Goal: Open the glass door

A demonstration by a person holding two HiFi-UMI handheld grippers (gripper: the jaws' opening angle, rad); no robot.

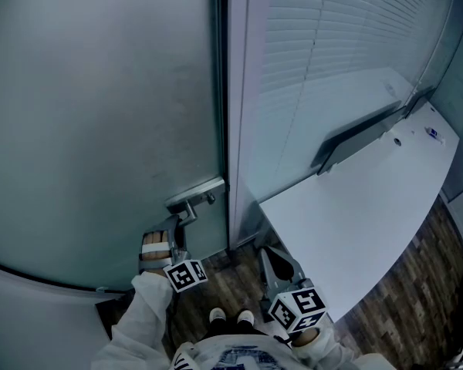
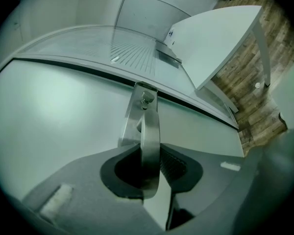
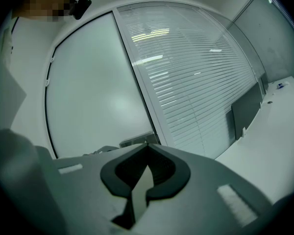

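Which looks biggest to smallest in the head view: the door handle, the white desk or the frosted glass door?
1. Frosted glass door, filling the left half.
2. White desk.
3. Door handle, smallest by far.

A white curved worktop (image 1: 370, 230) is standing on a dark wood-plank floor (image 1: 424, 284). A dark flat panel (image 1: 355, 141) is resting along the worktop's far edge. A small item (image 1: 434, 133), too small to identify, is lying near its far corner.

The glass door (image 1: 100, 114) is being shown as frosted pale grey-green, its handle (image 2: 149, 146) as brushed silver. White horizontal slats are being displayed by the blinds (image 1: 332, 29). The surface (image 1: 370, 214) is being seen as plain white, the floor (image 1: 417, 284) as dark brown wood planks. Black-and-white squares are being carried on the marker cubes (image 1: 187, 274).
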